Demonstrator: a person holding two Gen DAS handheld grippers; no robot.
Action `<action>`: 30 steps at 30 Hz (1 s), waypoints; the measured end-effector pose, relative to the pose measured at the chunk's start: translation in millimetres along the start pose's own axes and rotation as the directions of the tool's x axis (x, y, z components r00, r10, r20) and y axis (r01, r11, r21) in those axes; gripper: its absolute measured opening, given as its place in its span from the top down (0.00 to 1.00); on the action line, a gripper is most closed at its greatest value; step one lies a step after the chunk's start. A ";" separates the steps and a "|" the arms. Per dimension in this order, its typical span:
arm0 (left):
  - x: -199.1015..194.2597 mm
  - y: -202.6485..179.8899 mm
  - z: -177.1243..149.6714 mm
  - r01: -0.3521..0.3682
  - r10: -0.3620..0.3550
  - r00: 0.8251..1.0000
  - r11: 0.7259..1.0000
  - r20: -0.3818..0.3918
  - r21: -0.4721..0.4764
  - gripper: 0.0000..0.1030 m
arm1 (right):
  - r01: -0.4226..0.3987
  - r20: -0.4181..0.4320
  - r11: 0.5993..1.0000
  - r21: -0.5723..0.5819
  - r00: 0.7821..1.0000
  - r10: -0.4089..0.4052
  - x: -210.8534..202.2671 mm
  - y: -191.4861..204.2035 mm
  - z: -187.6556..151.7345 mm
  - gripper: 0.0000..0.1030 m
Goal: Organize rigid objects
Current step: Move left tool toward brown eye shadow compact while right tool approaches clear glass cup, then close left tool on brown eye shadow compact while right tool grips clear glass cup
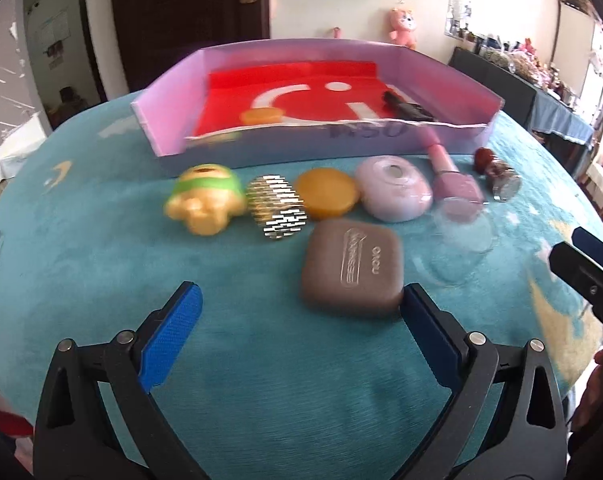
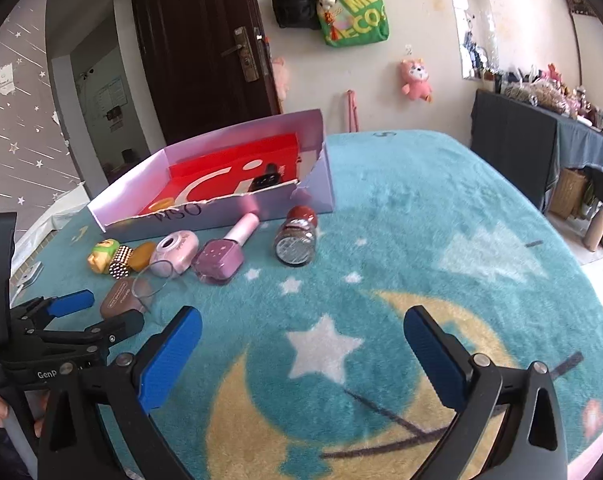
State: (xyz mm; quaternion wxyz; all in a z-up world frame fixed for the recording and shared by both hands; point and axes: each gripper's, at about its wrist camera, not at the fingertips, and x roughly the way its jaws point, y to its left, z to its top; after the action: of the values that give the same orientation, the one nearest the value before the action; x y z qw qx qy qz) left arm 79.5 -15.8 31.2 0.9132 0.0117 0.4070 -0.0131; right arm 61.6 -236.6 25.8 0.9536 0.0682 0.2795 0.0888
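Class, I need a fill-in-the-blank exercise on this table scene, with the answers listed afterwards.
1. The tray has a ___ sheet lying inside it.
2. The brown case lies nearest the ___ gripper.
3. Both the left gripper and the right gripper have their jaws ___.
4. The nail polish bottle lies ___ the tray.

Answers: red; left; open; outside

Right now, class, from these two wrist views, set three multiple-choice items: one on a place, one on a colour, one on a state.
1. Where does the brown case lie?
A in the box
B on the blanket, near the left gripper
C on the floor

2. What colour is the box lining?
A red
B green
C black

3. How are the right gripper fingers?
A shut on a bottle
B shut empty
C open, empty

Key: B, the case sits outside the box by the blue fingers; A, red sheet inside; C, wide gap holding nothing.
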 end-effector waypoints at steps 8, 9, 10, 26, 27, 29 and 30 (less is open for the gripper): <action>-3.6 16.3 -1.2 0.050 -0.051 0.999 0.997 0.009 0.051 0.02 | -0.124 -0.032 0.991 -0.055 0.992 0.122 11.0 29.1 0.1 0.00; -3.7 16.1 -0.4 0.062 -0.062 0.998 0.996 0.010 0.067 0.02 | -0.138 -0.035 0.988 -0.068 0.990 0.136 12.3 34.1 0.5 0.00; -3.4 15.7 0.9 0.071 -0.072 0.997 0.994 0.010 0.082 0.03 | -0.147 -0.039 0.986 -0.081 0.989 0.144 13.4 38.5 1.1 0.00; 6.2 0.7 20.8 0.179 -0.179 0.984 0.956 -0.023 0.232 0.32 | -0.236 -0.147 0.960 -0.149 0.966 0.215 42.9 71.6 9.4 0.22; 7.0 -0.4 21.2 0.188 -0.187 0.982 0.953 -0.027 0.238 0.36 | -0.241 -0.154 0.958 -0.153 0.964 0.217 43.5 73.0 9.5 0.24; 9.3 -2.8 22.1 0.201 -0.198 0.979 0.947 -0.039 0.250 0.39 | -0.251 -0.164 0.955 -0.158 0.960 0.225 45.6 75.1 10.6 0.30; 10.5 -4.0 22.3 0.204 -0.200 0.979 0.945 -0.043 0.255 0.41 | -0.261 -0.172 0.952 -0.157 0.957 0.234 46.9 76.2 11.1 0.33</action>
State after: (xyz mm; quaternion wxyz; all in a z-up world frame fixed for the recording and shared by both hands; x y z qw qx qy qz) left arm 102.9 -20.7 38.2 0.8944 0.0887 0.4083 -0.1593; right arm 96.6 -153.4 24.3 0.9131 0.0102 0.3312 0.2374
